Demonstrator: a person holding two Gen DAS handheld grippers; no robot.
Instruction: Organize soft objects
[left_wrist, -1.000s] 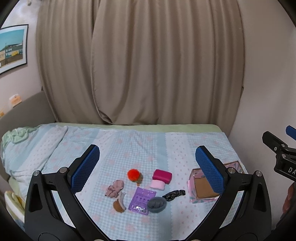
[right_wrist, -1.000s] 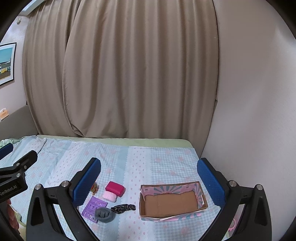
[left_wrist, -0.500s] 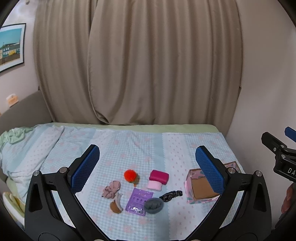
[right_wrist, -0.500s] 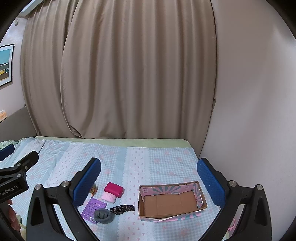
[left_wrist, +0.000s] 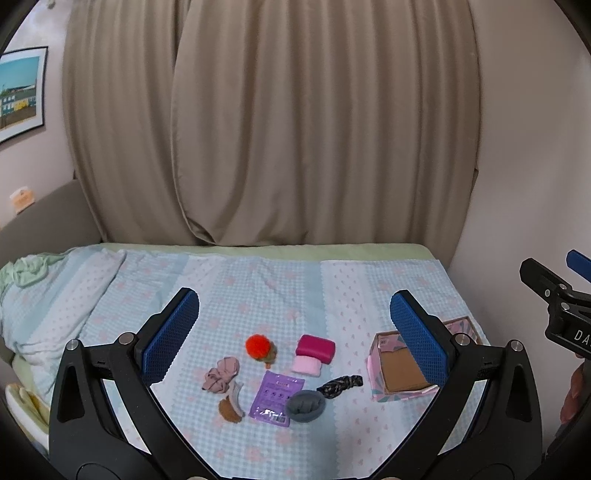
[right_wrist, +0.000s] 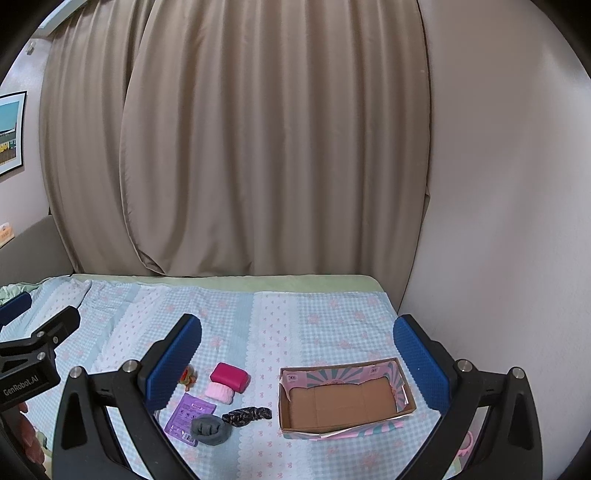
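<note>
Several soft things lie on the bed: an orange pom-pom (left_wrist: 257, 345), a magenta pouch (left_wrist: 315, 348) (right_wrist: 229, 376), a pale pink pad (left_wrist: 306, 366) (right_wrist: 220, 392), a pink scrunchie (left_wrist: 221, 373), a brown piece (left_wrist: 229, 406), a purple packet (left_wrist: 276, 397) (right_wrist: 190, 411), a grey rolled sock (left_wrist: 306, 405) (right_wrist: 210, 429) and a black patterned scrunchie (left_wrist: 340, 384) (right_wrist: 246, 415). An open, empty pink cardboard box (left_wrist: 399, 373) (right_wrist: 345, 398) stands to their right. My left gripper (left_wrist: 293, 332) and right gripper (right_wrist: 297, 360) are open and empty, held well above the bed.
The bed has a light blue checked sheet (left_wrist: 258, 291) with a rumpled blanket at the left (left_wrist: 40, 291). Beige curtains (left_wrist: 295, 129) hang behind it. A wall (right_wrist: 517, 221) runs close along the right side of the bed. A framed picture (left_wrist: 20, 92) hangs at the left.
Both grippers have drifted slightly back and up, so the objects and box sit a little lower and smaller in view. Nothing on the bed has moved.
</note>
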